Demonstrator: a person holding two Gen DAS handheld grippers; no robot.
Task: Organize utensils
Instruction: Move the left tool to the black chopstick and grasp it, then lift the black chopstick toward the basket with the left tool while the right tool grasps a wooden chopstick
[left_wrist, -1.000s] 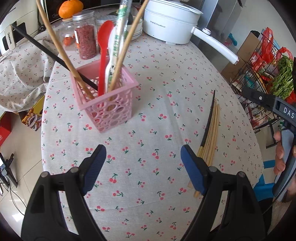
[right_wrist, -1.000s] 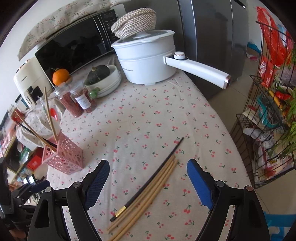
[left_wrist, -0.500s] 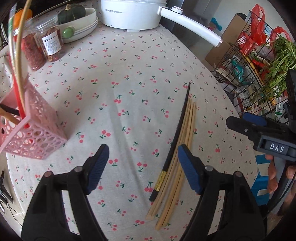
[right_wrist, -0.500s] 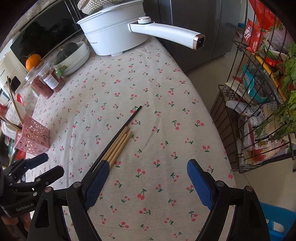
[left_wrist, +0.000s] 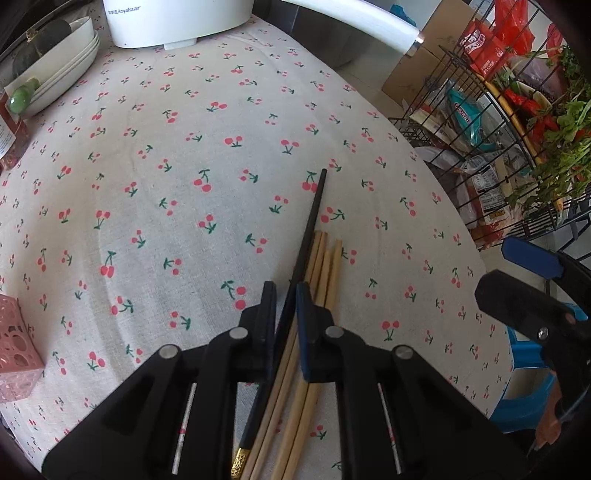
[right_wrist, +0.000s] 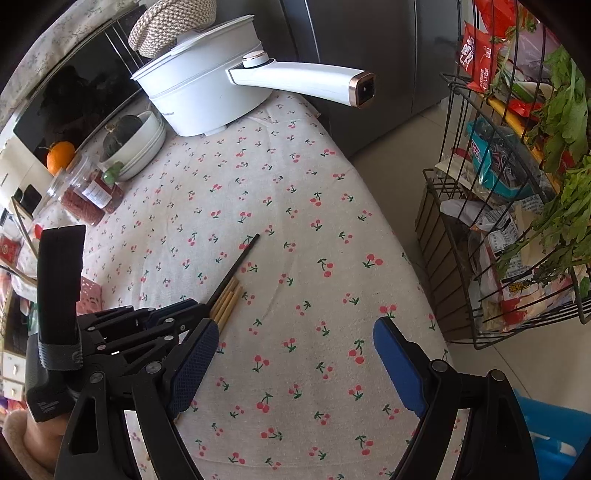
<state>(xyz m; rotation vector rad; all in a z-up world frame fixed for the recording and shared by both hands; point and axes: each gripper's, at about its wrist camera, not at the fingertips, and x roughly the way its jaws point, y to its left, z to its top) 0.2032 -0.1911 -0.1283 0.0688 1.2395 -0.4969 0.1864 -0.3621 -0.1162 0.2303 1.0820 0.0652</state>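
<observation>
Pick-up step: left gripper (left_wrist: 286, 295) pinches the long black chopstick (left_wrist: 308, 229) lying beside bamboo sticks (left_wrist: 325, 266) on the cherry-print tablecloth (left_wrist: 184, 166). Right gripper (right_wrist: 291, 354) hangs wide open. Next, probably lift toward the pink perforated basket (left_wrist: 14, 350).

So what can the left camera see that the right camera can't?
Only the left wrist view shows the gold-tipped end of the black chopstick and the left gripper closed around it. Only the right wrist view shows the orange, the jars and the open right gripper. Both show the wooden chopsticks, white pot and cherry tablecloth.
</observation>
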